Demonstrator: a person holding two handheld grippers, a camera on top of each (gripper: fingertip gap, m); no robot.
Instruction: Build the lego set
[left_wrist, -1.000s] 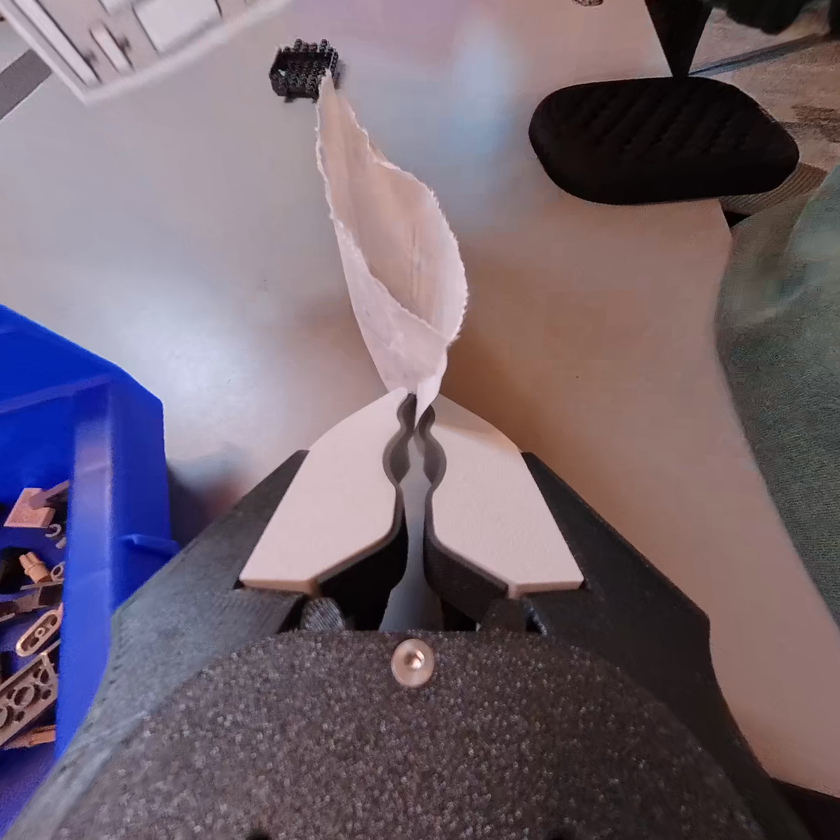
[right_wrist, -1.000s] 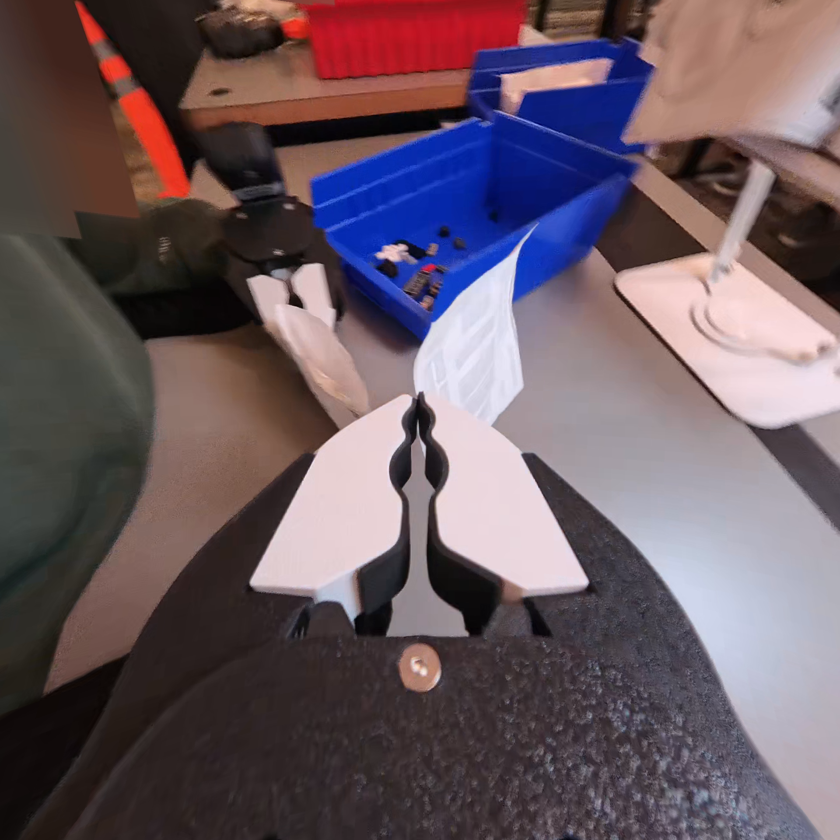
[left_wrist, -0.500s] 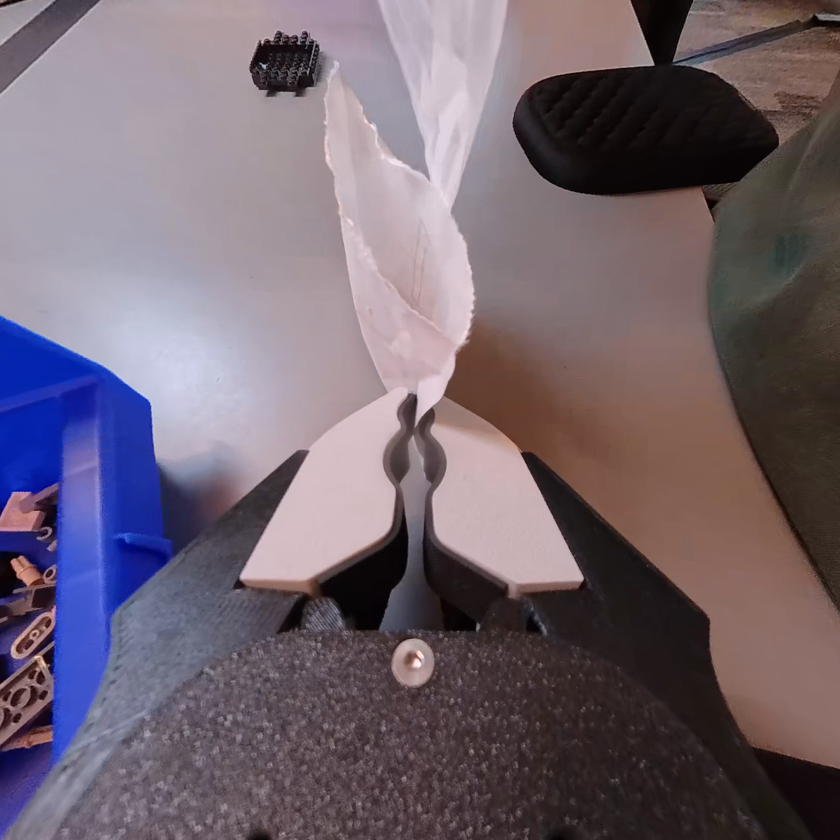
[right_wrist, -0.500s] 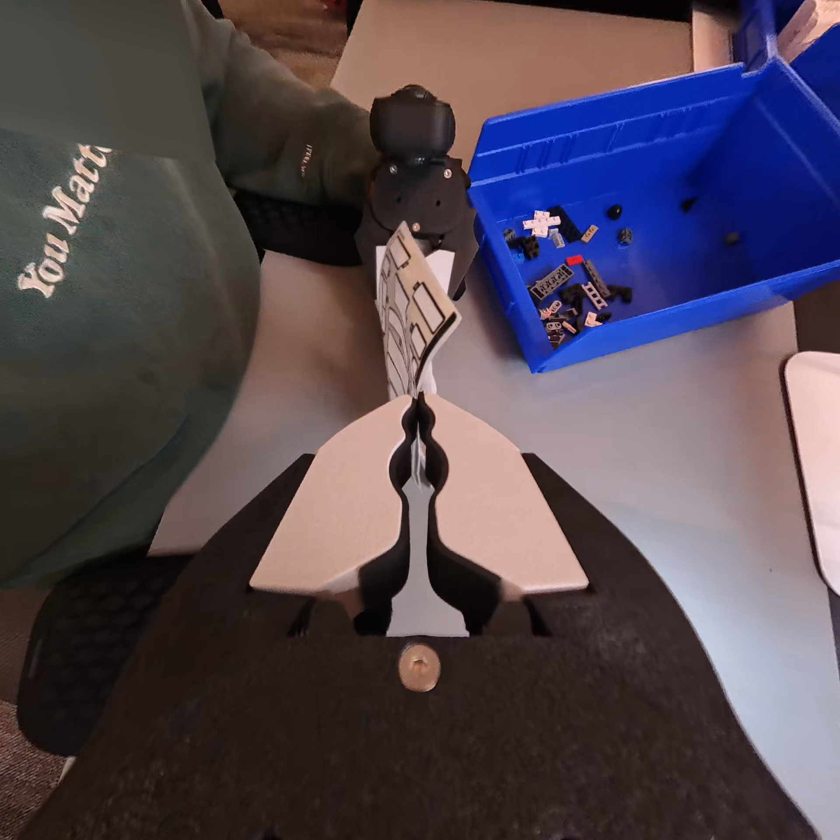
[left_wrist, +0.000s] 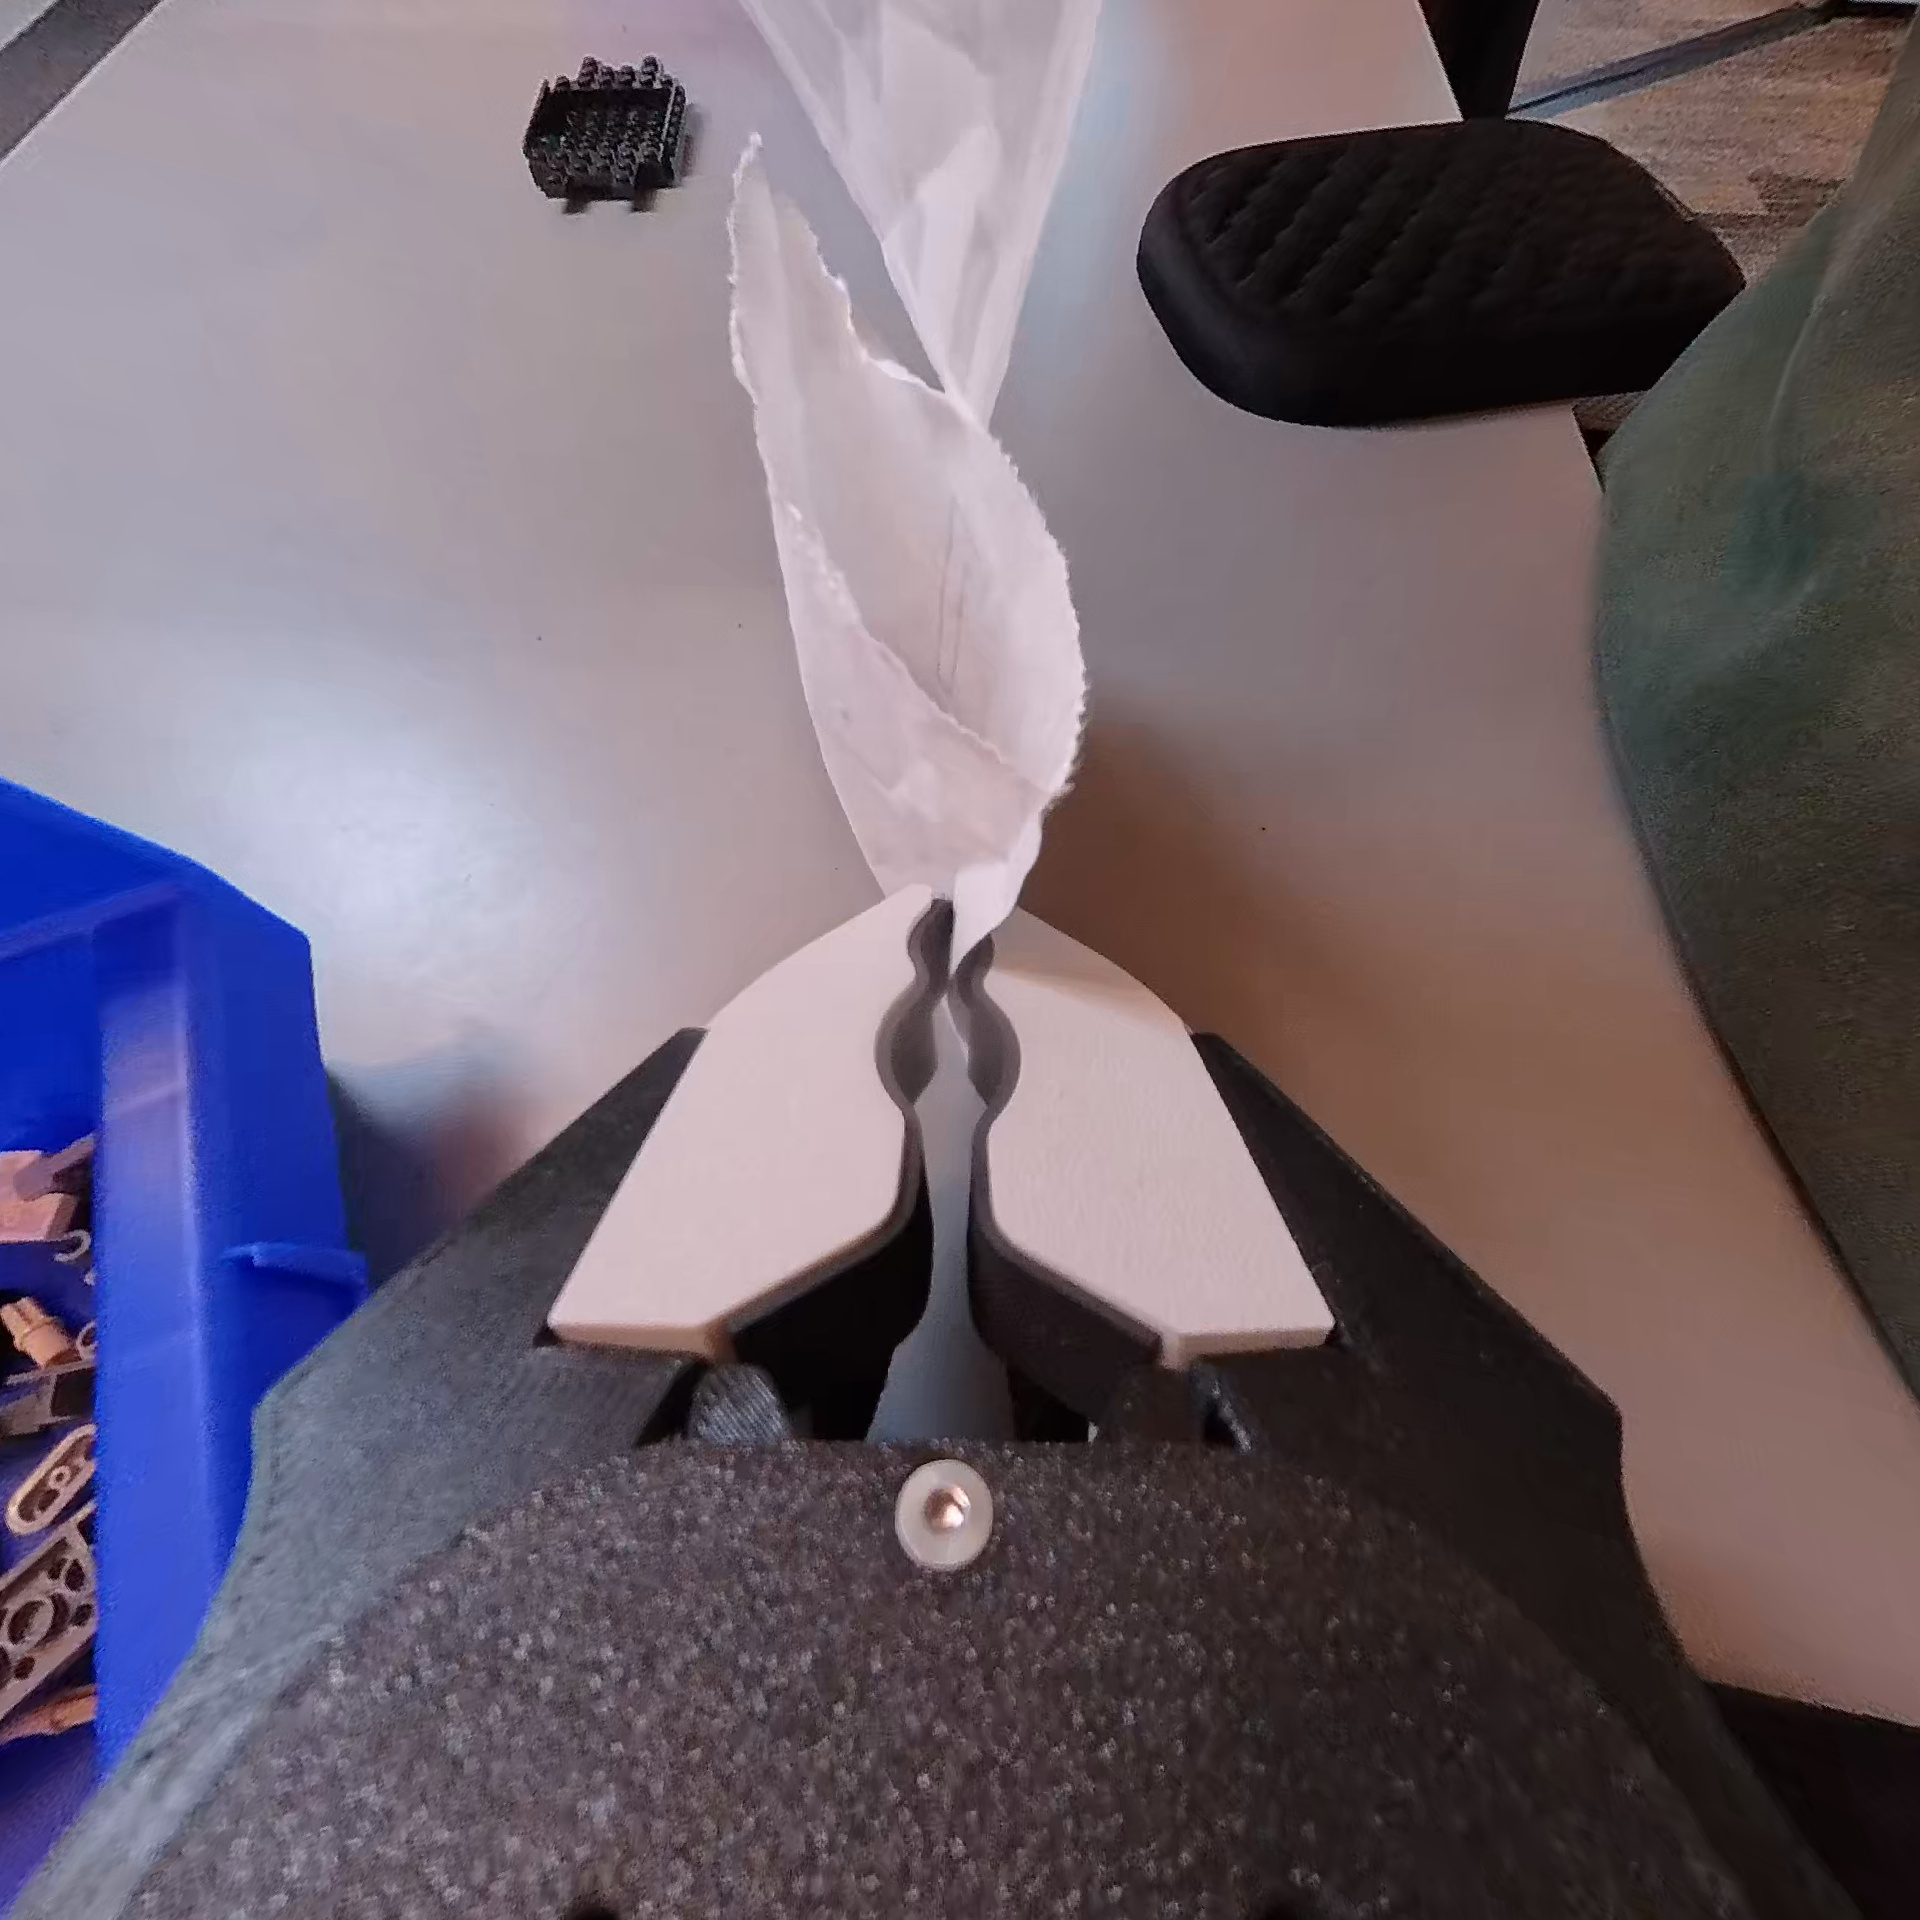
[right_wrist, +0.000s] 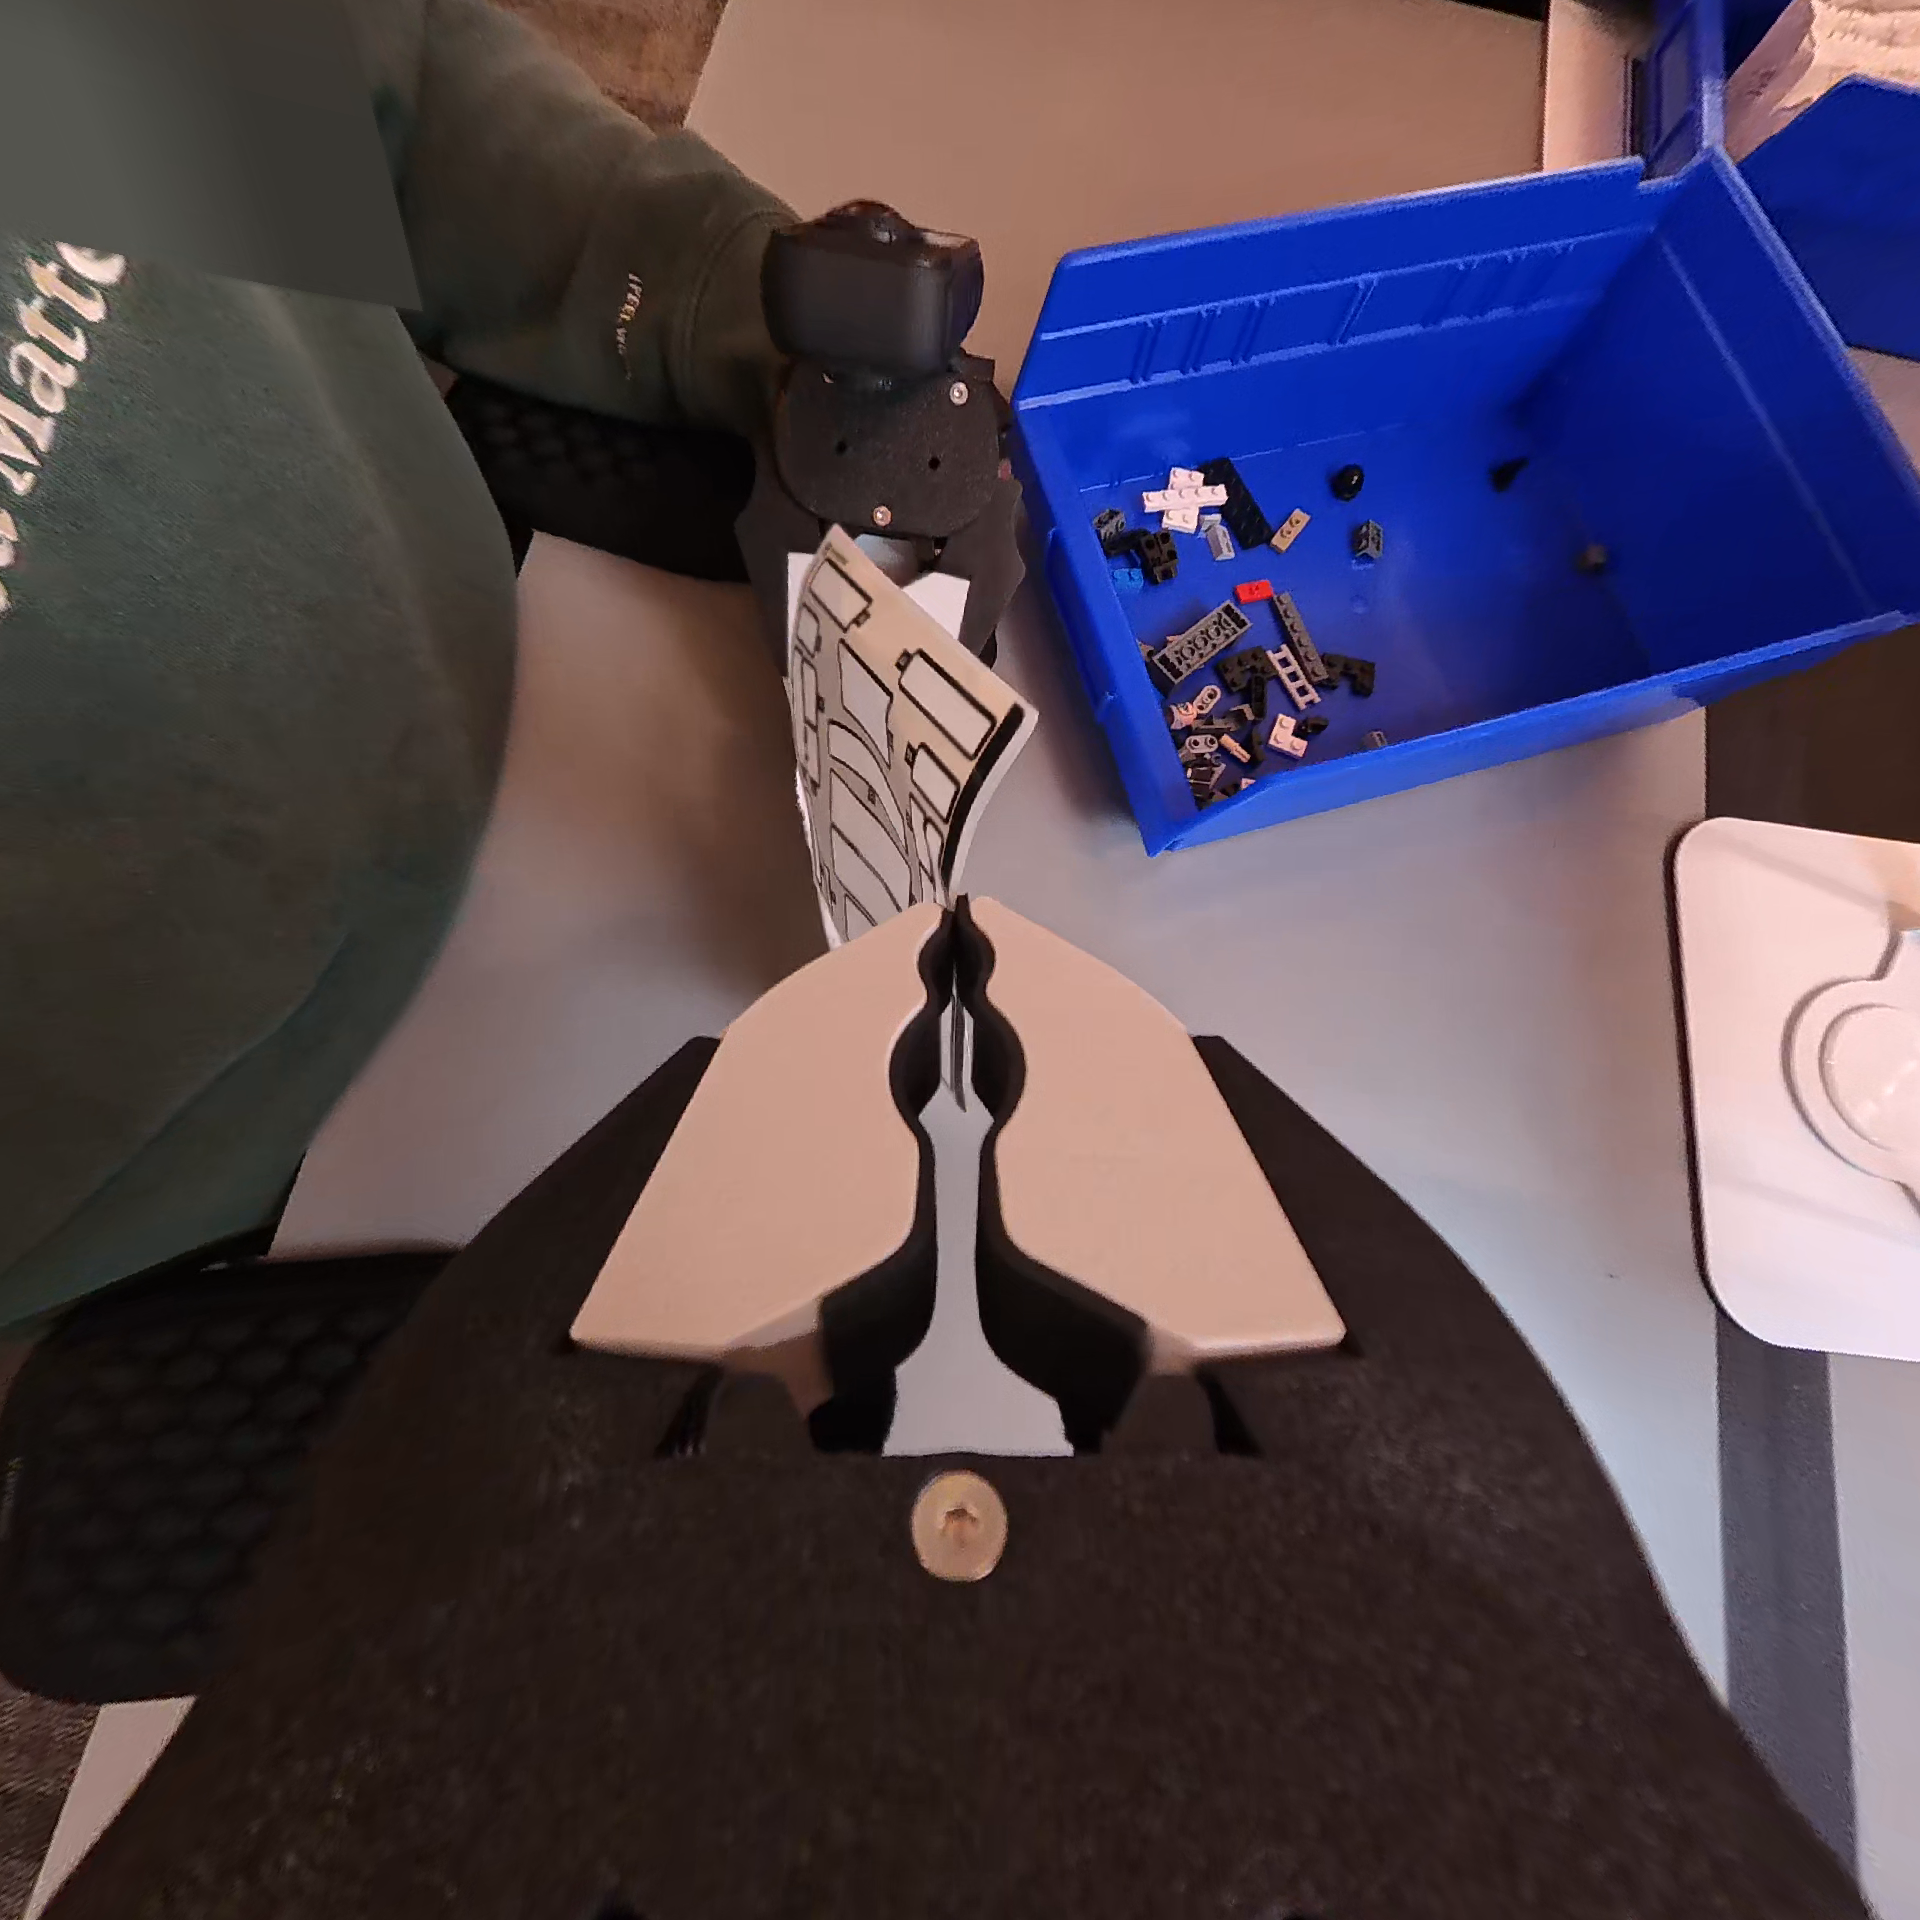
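My left gripper (left_wrist: 956, 920) is shut on the bottom of a torn white paper bag (left_wrist: 914, 582), which stands up from the tips above the grey table. My right gripper (right_wrist: 958, 914) is shut on the edge of a sticker sheet (right_wrist: 894, 727) with black outlines; the sheet curls up between the two grippers. In the left wrist view the sheet (left_wrist: 935, 135) hangs behind the bag. In the right wrist view the left gripper (right_wrist: 894, 468) faces me just past the sheet. A small black lego assembly (left_wrist: 608, 130) sits far off on the table.
A blue bin (right_wrist: 1351, 301) with several loose lego pieces (right_wrist: 1236, 644) stands right of the left gripper; it also shows in the left wrist view (left_wrist: 197, 1091). A white stand base (right_wrist: 1818, 1091) lies at the right. A black chair seat (left_wrist: 1434, 270) and a person's green sweatshirt (right_wrist: 208, 727) are close. My right fingertips sit around 20 cm from my left ones. The small black lego assembly (left_wrist: 608, 130) lies around 30 cm away from my right fingertips.
My right gripper has swung round with the sticker sheet, from looking across the table to facing the left gripper. The sheet has come into the left wrist view behind the bag.
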